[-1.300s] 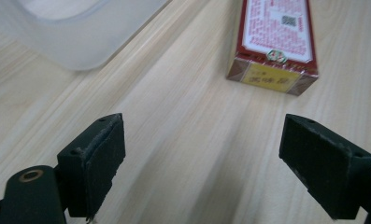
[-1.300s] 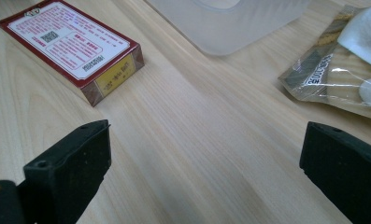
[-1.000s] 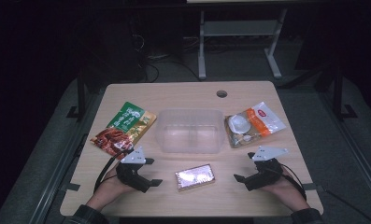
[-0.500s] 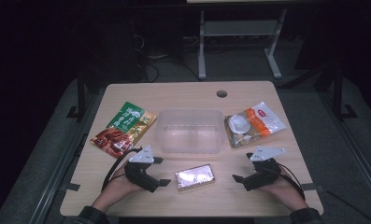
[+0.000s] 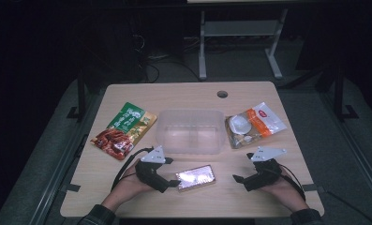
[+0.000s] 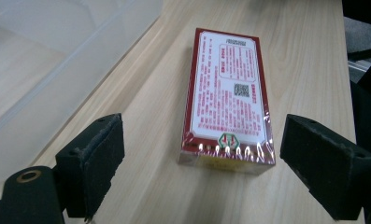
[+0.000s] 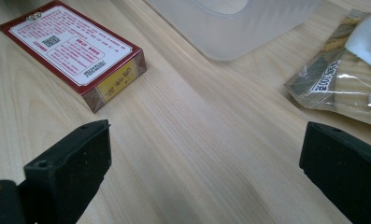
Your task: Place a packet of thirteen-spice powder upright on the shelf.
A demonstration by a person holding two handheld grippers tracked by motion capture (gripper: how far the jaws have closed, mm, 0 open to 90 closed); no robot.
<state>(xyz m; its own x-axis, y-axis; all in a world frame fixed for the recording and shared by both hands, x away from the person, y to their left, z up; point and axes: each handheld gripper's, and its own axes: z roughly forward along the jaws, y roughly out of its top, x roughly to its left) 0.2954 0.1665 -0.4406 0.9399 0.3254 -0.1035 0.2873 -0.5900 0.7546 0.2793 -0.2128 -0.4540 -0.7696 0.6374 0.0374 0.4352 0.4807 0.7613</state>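
Observation:
A flat red and white box wrapped in shiny film (image 5: pixel 196 177) lies near the table's front edge. My left gripper (image 5: pixel 174 182) is open, its jaws spread wide at the box's near end (image 6: pixel 226 105), one on each side, not touching it. My right gripper (image 5: pixel 237 180) is open over bare wood to the right of the box (image 7: pixel 75 49). A clear plastic tub (image 5: pixel 190 130) stands empty in the middle of the table, seen also as a translucent wall (image 6: pixel 57 60) and corner (image 7: pixel 239 23).
A green and red snack pouch (image 5: pixel 123 130) lies left of the tub. An orange and clear bag of food (image 5: pixel 253 124) lies right of it, close to my right gripper (image 7: pixel 346 79). A round cable hole (image 5: pixel 222 93) is at the table's back.
My left gripper has moved right, from beside the table's left front area up to the box's end. The right gripper has barely shifted.

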